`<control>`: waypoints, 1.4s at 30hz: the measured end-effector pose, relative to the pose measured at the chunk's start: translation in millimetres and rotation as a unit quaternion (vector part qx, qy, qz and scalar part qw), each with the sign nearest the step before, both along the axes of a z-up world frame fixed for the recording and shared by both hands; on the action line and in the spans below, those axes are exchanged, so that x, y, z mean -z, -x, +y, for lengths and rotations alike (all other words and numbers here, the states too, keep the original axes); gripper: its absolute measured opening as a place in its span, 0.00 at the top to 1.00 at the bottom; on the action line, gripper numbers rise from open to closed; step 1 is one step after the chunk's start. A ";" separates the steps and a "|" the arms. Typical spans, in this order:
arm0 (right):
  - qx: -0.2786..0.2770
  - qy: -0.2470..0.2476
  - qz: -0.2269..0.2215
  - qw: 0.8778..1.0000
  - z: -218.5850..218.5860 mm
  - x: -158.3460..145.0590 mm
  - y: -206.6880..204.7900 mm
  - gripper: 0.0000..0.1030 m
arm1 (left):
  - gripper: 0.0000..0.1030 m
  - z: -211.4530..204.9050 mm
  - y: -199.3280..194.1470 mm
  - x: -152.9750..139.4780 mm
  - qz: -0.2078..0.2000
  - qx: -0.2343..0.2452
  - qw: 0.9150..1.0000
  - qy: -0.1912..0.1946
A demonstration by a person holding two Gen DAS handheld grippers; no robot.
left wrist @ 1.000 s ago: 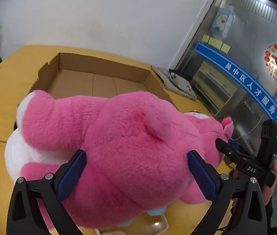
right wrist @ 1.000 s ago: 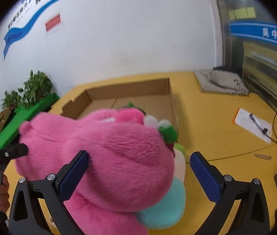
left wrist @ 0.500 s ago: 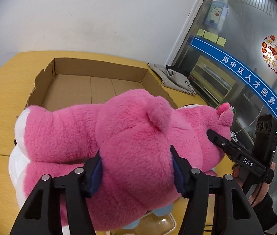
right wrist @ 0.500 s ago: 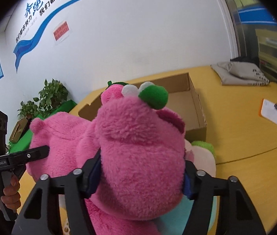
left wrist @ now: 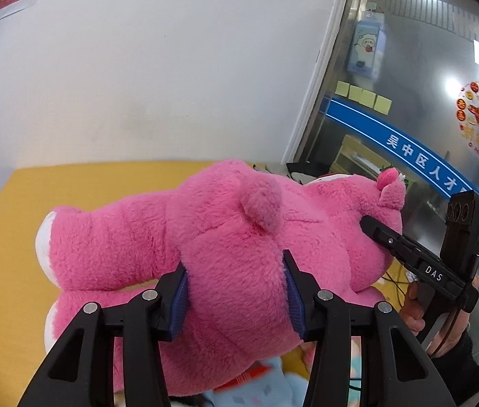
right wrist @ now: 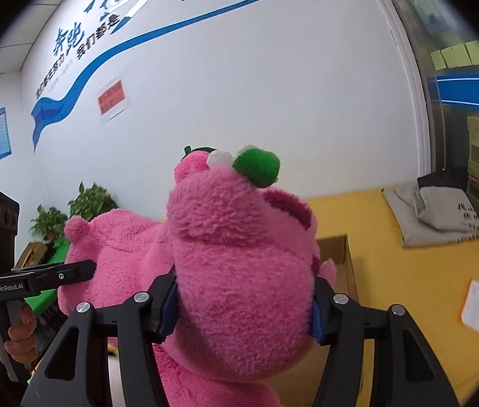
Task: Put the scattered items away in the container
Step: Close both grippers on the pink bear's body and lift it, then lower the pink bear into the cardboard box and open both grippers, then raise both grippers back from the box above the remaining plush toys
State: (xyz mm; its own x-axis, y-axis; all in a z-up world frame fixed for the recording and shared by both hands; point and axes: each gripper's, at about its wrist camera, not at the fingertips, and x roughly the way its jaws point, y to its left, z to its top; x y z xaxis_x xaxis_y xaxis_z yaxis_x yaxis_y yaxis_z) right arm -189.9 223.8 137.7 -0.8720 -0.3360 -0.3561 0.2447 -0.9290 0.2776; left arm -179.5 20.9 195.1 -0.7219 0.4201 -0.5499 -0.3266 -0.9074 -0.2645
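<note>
Pink plush bear (left wrist: pixel 232 247) held in the air between both tools; the left hand-held gripper (left wrist: pixel 236 291) is clenched on its body, blue pads (left wrist: pixel 179 300) sunk into the fur; the right hand-held gripper (right wrist: pixel 242 305) is clenched on its head, below the green tuft at 12 o'clock. Progress: the bear is gripped and raised above the yellow tabletop (right wrist: pixel 392 261) but not yet in the cardboard box (right wrist: pixel 339 254), of which one corner shows at 3 o'clock of the head in the right wrist view; carrying over and letting go appear to remain. A pale blue soft item (left wrist: pixel 256 390) lies under the bear at 6 o'clock, seemingly still to be tidied. Hidden: the box interior and most of its walls, masked by plush; the blue item's shape; the count of items left cannot be told.
</note>
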 end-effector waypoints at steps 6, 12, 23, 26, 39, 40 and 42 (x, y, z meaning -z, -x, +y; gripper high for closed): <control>0.028 0.026 -0.054 0.998 20.6 36.4 107.8 0.43 | 0.50 12.3 118.7 53.7 -0.071 -0.006 0.997 0.003; 0.050 0.016 -0.166 0.985 22.8 133.9 181.7 0.43 | 0.59 -15.2 207.5 187.6 -0.185 -0.011 0.982 0.031; 0.084 -0.017 -0.246 0.965 23.8 169.2 200.0 0.14 | 0.43 -9.1 215.9 202.6 -0.185 0.001 0.981 0.057; 0.078 -0.010 -0.252 0.964 29.2 158.8 192.9 0.13 | 0.43 -19.9 203.1 182.2 -0.169 0.006 0.985 0.046; 0.054 -0.049 -0.106 0.992 24.2 40.8 -8.2 0.00 | 0.00 -66.2 -34.5 64.2 0.041 -0.106 0.989 0.095; 0.056 -0.061 -0.098 0.992 18.5 37.8 -25.1 0.00 | 0.00 -67.5 -48.9 66.1 0.048 -0.113 0.986 0.108; 0.064 -0.091 -0.087 0.990 3.3 35.8 -57.5 0.00 | 0.00 -70.6 -79.0 74.0 0.049 -0.129 0.983 0.118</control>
State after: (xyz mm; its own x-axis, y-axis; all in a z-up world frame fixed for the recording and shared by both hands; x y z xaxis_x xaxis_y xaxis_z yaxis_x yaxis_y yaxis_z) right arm -132.4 227.1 101.9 -0.8236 -0.1437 -0.5487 0.0858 -0.9878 0.1299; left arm -100.5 -49.7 121.1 -0.8419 0.0843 -0.5330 -0.0902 -0.9958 -0.0150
